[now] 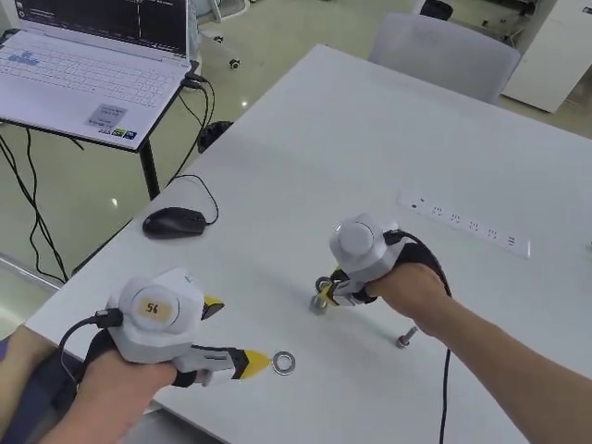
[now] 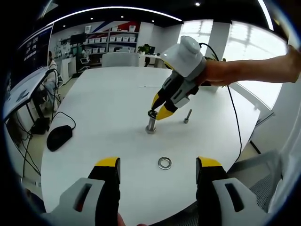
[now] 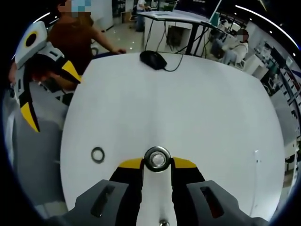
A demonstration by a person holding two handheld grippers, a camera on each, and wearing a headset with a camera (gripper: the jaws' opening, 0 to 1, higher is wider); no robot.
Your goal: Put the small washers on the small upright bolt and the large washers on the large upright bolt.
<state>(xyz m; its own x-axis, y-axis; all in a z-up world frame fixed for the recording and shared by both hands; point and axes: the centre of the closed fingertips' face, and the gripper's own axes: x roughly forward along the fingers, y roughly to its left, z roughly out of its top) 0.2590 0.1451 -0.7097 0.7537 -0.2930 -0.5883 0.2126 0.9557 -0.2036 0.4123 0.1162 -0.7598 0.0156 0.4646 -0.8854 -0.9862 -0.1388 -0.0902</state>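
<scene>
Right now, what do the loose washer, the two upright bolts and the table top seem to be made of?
Loose washer: probably steel, a silvery grey ring with a bright glint. Large bolt and small bolt: metal too, by their dull grey sheen; plating unclear. Table top: white, smooth, low sheen; laminate or painted board, I cannot tell which.

The right hand-held gripper (image 3: 157, 164) has its yellow-tipped jaws closed against both sides of a large washer (image 3: 157, 158). A second washer (image 3: 98, 154) lies flat on the white worktop (image 3: 188, 108), off to the left. At the left edge is the left hand-held gripper (image 3: 49, 94) – jaws apart. A black mouse (image 3: 153, 59) sits at the far end.
</scene>
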